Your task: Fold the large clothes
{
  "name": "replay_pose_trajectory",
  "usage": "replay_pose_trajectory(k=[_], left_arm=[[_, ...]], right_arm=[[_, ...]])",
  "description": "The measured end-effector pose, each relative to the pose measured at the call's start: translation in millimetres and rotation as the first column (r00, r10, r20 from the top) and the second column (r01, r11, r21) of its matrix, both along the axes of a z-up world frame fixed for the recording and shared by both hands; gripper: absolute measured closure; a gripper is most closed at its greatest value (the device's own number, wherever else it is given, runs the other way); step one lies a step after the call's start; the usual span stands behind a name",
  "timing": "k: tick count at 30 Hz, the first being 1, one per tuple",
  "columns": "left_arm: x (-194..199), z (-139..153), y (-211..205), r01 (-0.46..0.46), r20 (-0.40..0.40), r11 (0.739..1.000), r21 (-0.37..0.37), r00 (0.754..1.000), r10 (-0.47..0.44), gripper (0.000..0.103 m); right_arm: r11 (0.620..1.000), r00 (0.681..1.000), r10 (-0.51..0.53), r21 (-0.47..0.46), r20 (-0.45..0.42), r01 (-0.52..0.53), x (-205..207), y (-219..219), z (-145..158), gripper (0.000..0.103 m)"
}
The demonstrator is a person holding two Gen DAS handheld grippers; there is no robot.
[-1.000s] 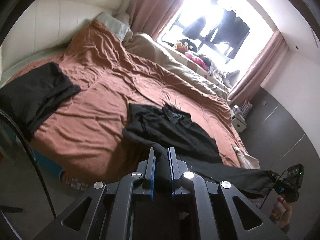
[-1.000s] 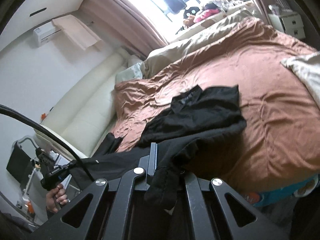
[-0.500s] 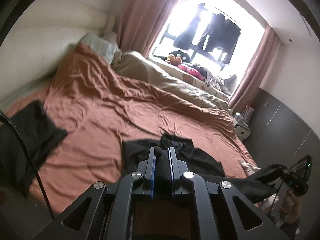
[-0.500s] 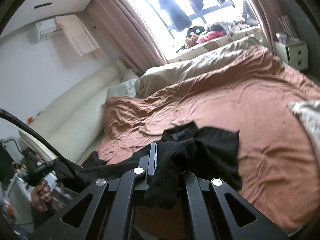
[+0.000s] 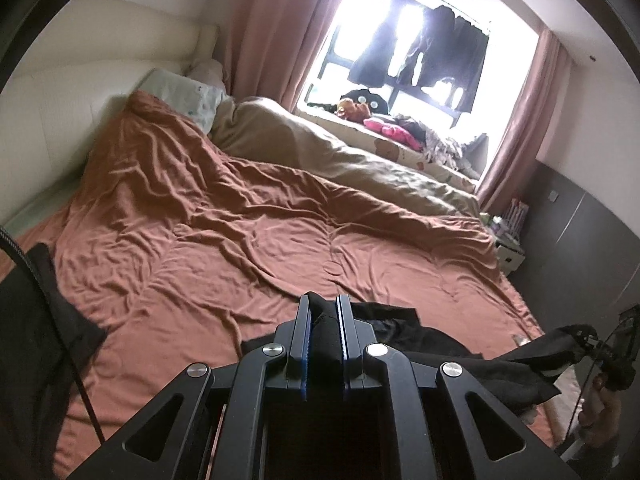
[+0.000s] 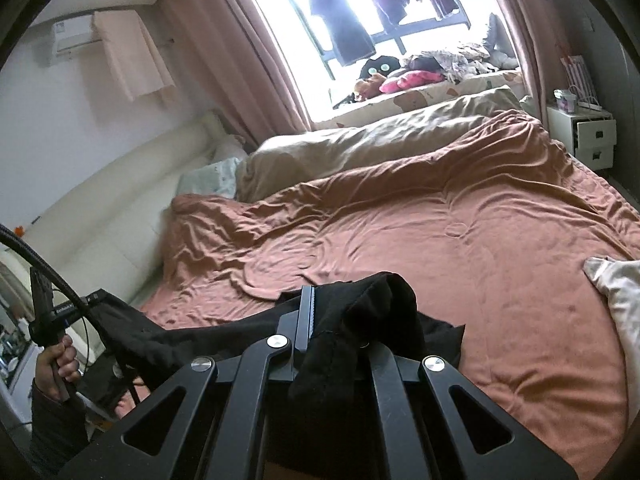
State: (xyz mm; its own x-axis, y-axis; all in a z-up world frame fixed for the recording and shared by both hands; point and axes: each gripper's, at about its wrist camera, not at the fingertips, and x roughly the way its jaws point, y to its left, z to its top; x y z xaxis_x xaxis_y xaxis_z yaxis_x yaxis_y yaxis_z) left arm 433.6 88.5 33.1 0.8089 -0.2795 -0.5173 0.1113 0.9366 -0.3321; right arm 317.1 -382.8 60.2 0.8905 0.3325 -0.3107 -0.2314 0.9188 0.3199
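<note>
A black garment [image 5: 460, 356] hangs stretched between my two grippers above the near edge of the bed. My left gripper [image 5: 324, 312] is shut on one end of it; black cloth bulges between the blue pads. My right gripper [image 6: 340, 308] is shut on the other end, and the cloth [image 6: 360, 320] drapes over its right finger and hides it. In the right wrist view the garment [image 6: 168, 340] runs left to the other gripper [image 6: 52, 312]. In the left wrist view the right gripper [image 5: 600, 344] shows at the far right.
A rust-brown bedspread [image 5: 248, 248] covers the bed, with a beige duvet [image 5: 360, 160] and pillows [image 5: 180, 92] behind. Another black garment [image 5: 40, 320] lies at the bed's left corner. A white cloth [image 6: 616, 288] lies at the right edge. A white nightstand [image 6: 592, 136] stands beside the bed.
Both grippers have risen and tilted up, lifting the black garment off the bedspread. It now hangs between them, with only its lower part near the bed edge.
</note>
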Motion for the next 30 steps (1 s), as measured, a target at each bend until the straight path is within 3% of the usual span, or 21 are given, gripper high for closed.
replay_pose_trajectory(k=[11, 17, 19, 21, 22, 23, 26, 30], left_arm=[[93, -76, -10, 0.005, -0.118, 0.998, 0.059, 0.993, 0.002, 0.091], [121, -112, -23, -0.011, -0.151, 0.993, 0.116, 0.988, 0.028, 0.089], [129, -122, -23, -0.038, -0.167, 0.988, 0.149, 0.984, 0.063, 0.076], [135, -130, -22, -0.028, -0.189, 0.990, 0.140, 0.980, 0.055, 0.043], [134, -131, -21, -0.024, -0.192, 0.992, 0.127, 0.980, 0.049, 0.020], [132, -130, -20, -0.027, -0.181, 0.993, 0.118, 0.982, 0.048, 0.013], [123, -124, -19, -0.032, -0.139, 0.989, 0.147, 0.989, 0.053, 0.009], [120, -129, -16, -0.015, -0.177, 0.987, 0.162, 0.983, 0.044, 0.009]], right_arm=[[0.997, 0.983, -0.077, 0.011, -0.169, 0.080, 100, 19, -34, 0.101], [0.991, 0.960, -0.129, -0.009, -0.250, 0.131, 138, 26, -48, 0.095], [0.992, 0.954, -0.128, -0.013, -0.271, 0.129, 147, 30, -48, 0.091], [0.996, 0.955, -0.090, -0.006, -0.282, 0.092, 152, 33, -41, 0.078], [0.996, 0.956, -0.082, -0.001, -0.282, 0.085, 155, 33, -40, 0.050], [0.997, 0.961, -0.080, 0.003, -0.267, 0.083, 152, 34, -37, 0.024], [0.994, 0.968, -0.104, -0.003, -0.229, 0.106, 143, 33, -30, 0.019], [0.988, 0.943, -0.155, -0.033, -0.296, 0.152, 142, 28, -37, 0.019]])
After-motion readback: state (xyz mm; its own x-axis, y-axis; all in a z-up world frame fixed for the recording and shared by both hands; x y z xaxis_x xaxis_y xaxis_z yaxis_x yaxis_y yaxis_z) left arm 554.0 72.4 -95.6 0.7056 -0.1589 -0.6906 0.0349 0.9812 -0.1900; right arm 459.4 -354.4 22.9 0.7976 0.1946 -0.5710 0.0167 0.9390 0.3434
